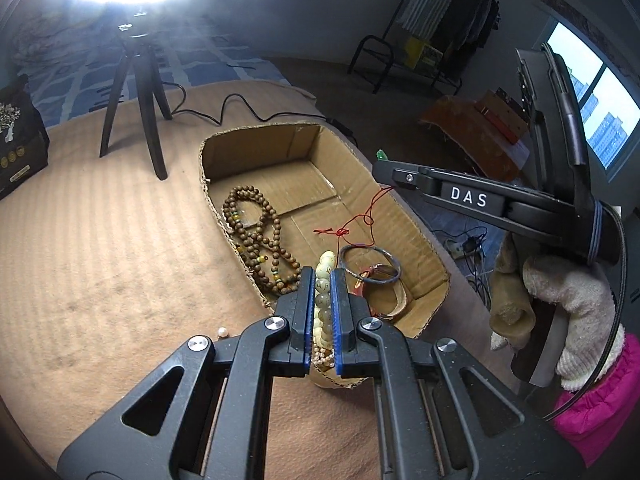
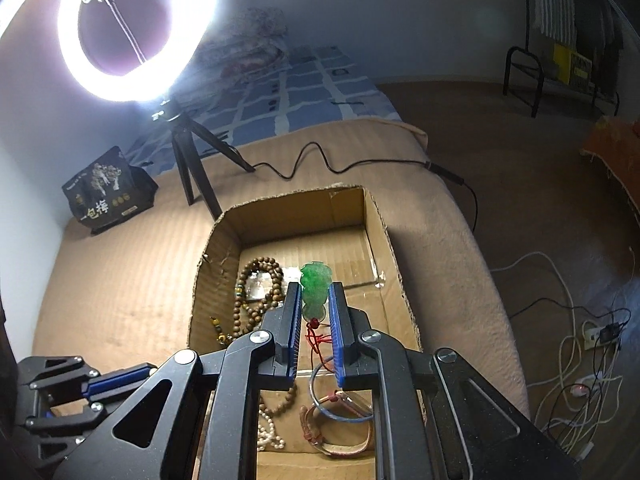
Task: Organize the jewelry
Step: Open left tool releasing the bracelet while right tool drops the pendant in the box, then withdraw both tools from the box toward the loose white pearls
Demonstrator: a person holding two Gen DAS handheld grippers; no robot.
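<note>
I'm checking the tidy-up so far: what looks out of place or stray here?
One pearl lies on the blanket, outside the box that holds the other jewelry. The red cord drapes up over the box's right wall toward the right gripper, which holds its green pendant.

Green jade pendant (image 2: 313, 292), pale bead bracelet (image 1: 323, 292)

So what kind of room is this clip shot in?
Most likely a bedroom at home: a bed with a blue checked bedsheet, a clothes rack by the wall, and a ring light on a tripod lighting the cardboard box of jewelry.
</note>
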